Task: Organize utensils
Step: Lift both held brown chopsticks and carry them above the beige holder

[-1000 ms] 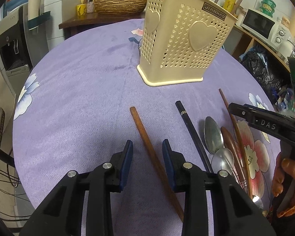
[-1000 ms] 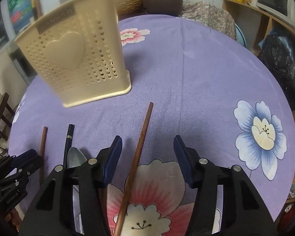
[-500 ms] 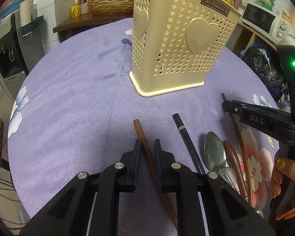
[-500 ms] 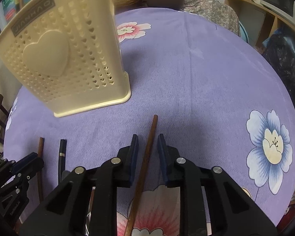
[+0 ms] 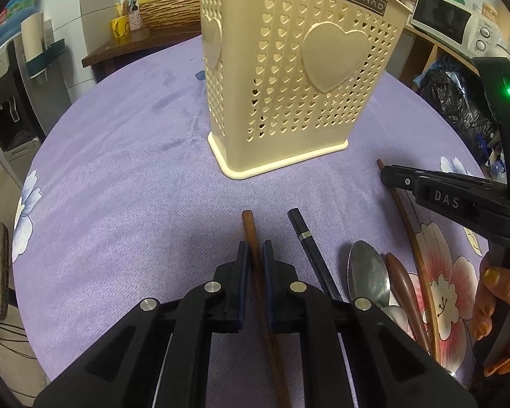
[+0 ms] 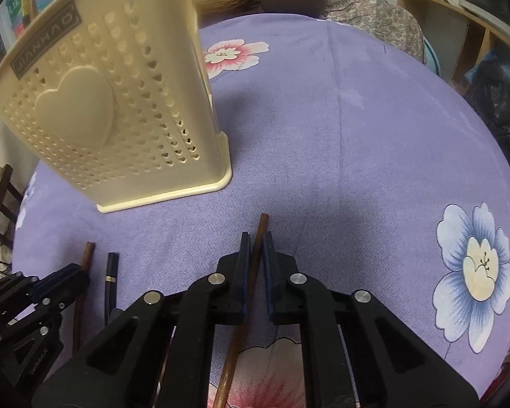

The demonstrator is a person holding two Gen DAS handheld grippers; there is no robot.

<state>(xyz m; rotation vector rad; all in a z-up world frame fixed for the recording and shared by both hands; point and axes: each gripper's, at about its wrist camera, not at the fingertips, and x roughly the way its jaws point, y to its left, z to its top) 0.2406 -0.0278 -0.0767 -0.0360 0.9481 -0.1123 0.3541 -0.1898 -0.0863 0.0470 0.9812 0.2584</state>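
I have both tongs, left (image 5: 255,255) and right (image 6: 254,250), each pinching a brown wooden chopstick (image 5: 250,227) (image 6: 262,226) at lower centre; next I must lift them into the cream perforated plastic holder (image 5: 299,78).

microwave (image 5: 447,20), wicker basket (image 5: 168,12), yellow mug (image 5: 119,26)

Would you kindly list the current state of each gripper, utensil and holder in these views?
Left gripper: shut on the thick brown chopstick, which lies on the cloth.
Right gripper: shut on the thin brown chopstick, also lying flat.
Black chopstick: lying loose on the cloth.
Metal spoon: lying loose, bowl toward the holder.
Cream holder: upright; its inside is not visible.
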